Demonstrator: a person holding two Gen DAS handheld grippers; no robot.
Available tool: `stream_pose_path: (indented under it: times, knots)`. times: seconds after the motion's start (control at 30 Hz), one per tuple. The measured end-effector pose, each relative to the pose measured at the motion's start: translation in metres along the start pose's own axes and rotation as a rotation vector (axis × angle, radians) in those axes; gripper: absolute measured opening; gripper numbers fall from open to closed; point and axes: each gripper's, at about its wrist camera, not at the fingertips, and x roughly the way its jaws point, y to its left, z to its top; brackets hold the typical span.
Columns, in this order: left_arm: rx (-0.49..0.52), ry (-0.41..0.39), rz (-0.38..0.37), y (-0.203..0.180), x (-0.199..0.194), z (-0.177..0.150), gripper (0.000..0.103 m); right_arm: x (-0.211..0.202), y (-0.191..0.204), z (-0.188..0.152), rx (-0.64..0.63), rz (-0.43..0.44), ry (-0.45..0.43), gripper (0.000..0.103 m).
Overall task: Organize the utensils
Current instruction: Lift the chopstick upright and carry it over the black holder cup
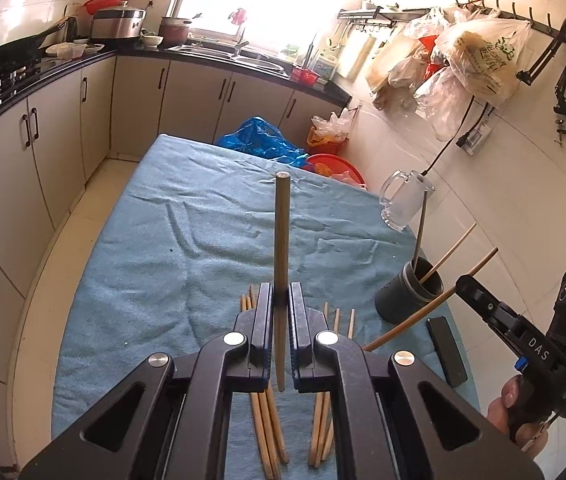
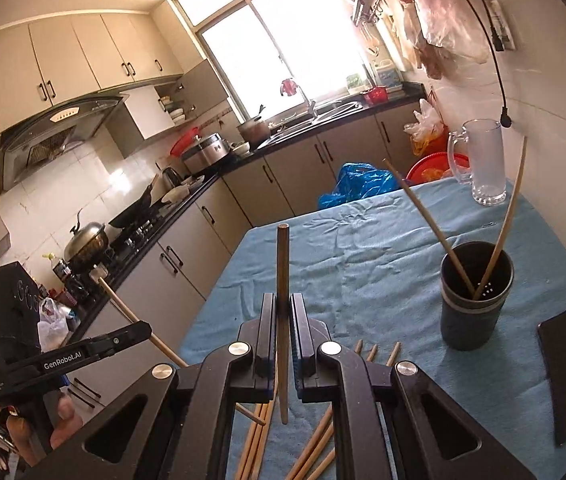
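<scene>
Chopsticks are clamped upright, one per gripper: left gripper (image 1: 281, 300), right gripper (image 2: 282, 307); holder cup (image 2: 476, 294) lies fwd-right, nearer right

Daylight is flooding through the window (image 2: 283, 48) above the sink (image 2: 323, 110). Beige cabinets (image 1: 43, 148) are running under a dark counter (image 1: 63, 66) along two walls. White tiles (image 1: 483, 208) are covering the side wall, where plastic bags (image 1: 463, 56) are hanging from hooks.
</scene>
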Motion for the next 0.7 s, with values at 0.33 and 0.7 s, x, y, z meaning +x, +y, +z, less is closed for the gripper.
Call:
stream_pose_path:
  times: [0.33,0.7]
  knots:
    - [0.039,-0.001,-0.037,-0.03,0.0,0.008,0.007,-0.03,-0.017,0.012,0.039,-0.016,-0.07,0.007]
    - [0.103,-0.006,-0.12,-0.09,0.004,0.036,0.007,-0.082,-0.055,0.034,0.102,-0.074,-0.205,0.007]
